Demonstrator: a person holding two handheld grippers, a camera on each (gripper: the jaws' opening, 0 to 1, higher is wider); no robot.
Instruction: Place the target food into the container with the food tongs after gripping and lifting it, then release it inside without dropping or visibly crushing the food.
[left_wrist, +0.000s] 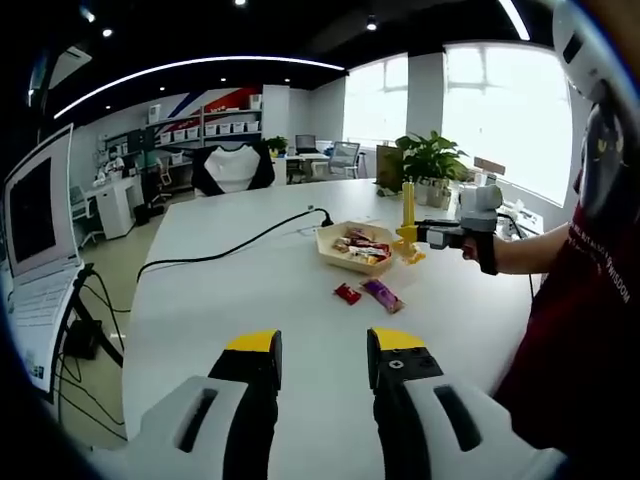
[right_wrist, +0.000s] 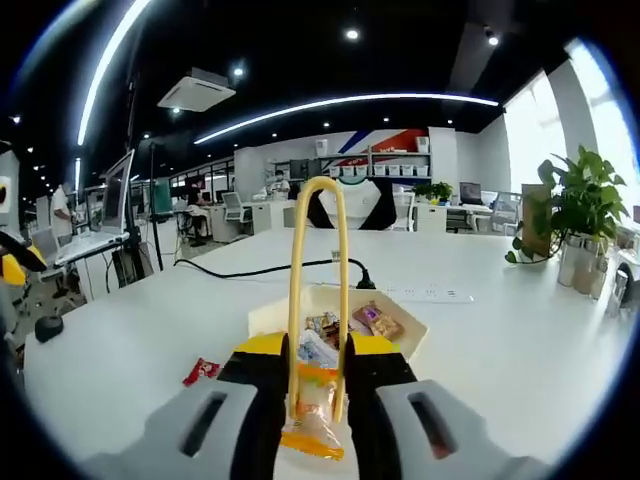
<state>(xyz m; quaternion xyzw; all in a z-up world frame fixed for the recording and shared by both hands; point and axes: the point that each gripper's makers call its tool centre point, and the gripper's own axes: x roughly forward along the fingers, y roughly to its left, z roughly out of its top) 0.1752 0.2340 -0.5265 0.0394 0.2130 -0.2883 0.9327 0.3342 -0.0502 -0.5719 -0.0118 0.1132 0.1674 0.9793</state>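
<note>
My left gripper (left_wrist: 326, 345) hangs open over the white table (left_wrist: 230, 300) with nothing between its jaws. Beyond it lie a red packet (left_wrist: 347, 293) and a purple packet (left_wrist: 382, 295), just short of the paper container (left_wrist: 325, 240), which holds several snack packets. My right gripper (left_wrist: 440, 232) hovers by the container's right side, shut on yellow food tongs (left_wrist: 408, 208). In the right gripper view, my right gripper (right_wrist: 318, 350) squeezes the tongs (right_wrist: 297, 280), whose tips pinch an orange packet (right_wrist: 312, 425) close above the container (right_wrist: 268, 318). The red packet (right_wrist: 200, 372) lies to the left.
A black cable (left_wrist: 230, 246) runs across the table to a power strip (right_wrist: 430, 294) behind the container. Potted plants (left_wrist: 430, 160) stand at the far edge. A laptop (left_wrist: 40, 230) sits on a stand at left. A person's arm (left_wrist: 525, 255) and red shirt are at right.
</note>
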